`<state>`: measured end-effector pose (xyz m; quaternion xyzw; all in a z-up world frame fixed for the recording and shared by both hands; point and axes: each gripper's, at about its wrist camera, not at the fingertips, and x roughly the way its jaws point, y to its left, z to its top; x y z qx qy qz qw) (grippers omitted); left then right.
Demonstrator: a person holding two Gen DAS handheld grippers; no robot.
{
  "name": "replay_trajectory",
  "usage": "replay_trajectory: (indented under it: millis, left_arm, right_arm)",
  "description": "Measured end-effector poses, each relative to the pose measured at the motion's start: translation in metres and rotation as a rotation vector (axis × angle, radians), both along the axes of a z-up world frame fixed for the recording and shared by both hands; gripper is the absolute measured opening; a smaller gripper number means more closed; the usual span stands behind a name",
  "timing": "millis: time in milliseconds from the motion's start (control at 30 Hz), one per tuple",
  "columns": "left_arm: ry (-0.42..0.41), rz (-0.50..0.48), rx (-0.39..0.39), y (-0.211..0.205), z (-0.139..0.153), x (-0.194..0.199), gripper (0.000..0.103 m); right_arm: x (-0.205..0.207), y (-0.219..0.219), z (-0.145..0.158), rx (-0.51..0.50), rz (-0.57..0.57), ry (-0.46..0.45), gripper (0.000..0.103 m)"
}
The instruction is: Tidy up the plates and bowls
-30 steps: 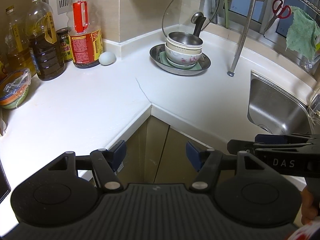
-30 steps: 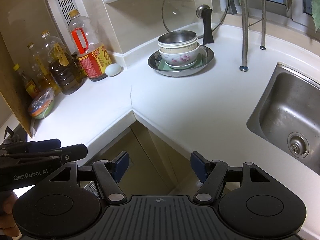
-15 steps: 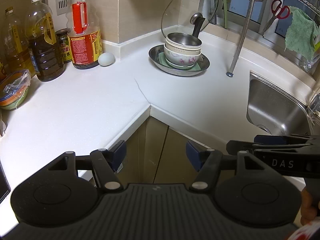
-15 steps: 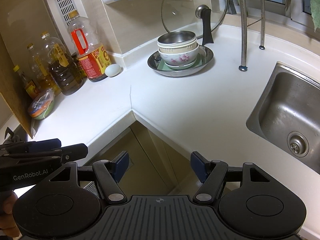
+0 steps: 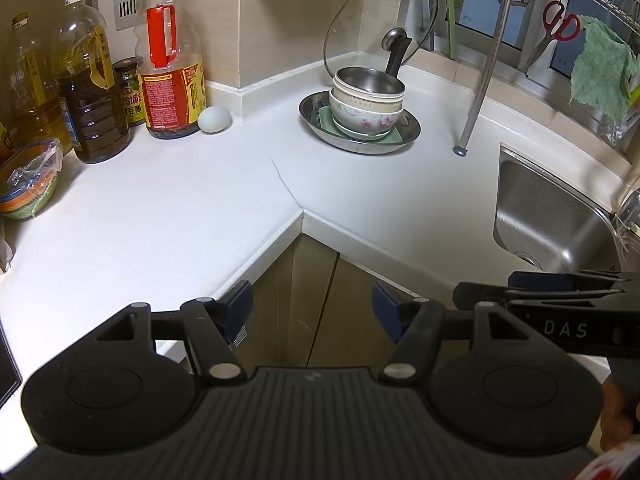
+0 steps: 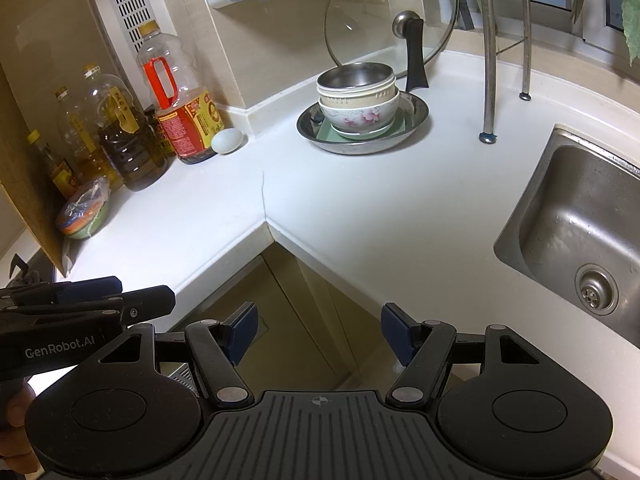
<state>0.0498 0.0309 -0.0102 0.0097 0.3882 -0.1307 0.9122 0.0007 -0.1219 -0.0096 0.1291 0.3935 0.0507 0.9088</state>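
A stack of dishes stands in the back corner of the white counter: a steel plate holds a green square plate, a floral bowl, a cream bowl and a steel bowl on top. My left gripper is open and empty, off the counter's inner corner. My right gripper is open and empty beside it. Each gripper shows at the edge of the other's view.
A glass lid leans on the wall behind the stack. Oil bottles and an egg stand at the back left, a wrapped bowl at far left. A steel sink lies right, a rack leg beside it.
Both views have shifted very slightly; the dish stack and both open grippers stand as before.
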Motion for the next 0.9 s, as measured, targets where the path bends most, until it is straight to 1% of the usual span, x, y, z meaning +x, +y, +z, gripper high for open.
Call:
replay_trajectory:
  millis: [900]
  left_arm:
    - [-0.005, 0.002, -0.005, 0.0038, 0.0019, -0.0011, 0.064]
  right_arm:
    - [-0.0003, 0.0014, 0.0014, -0.001, 0.003, -0.003, 0.068]
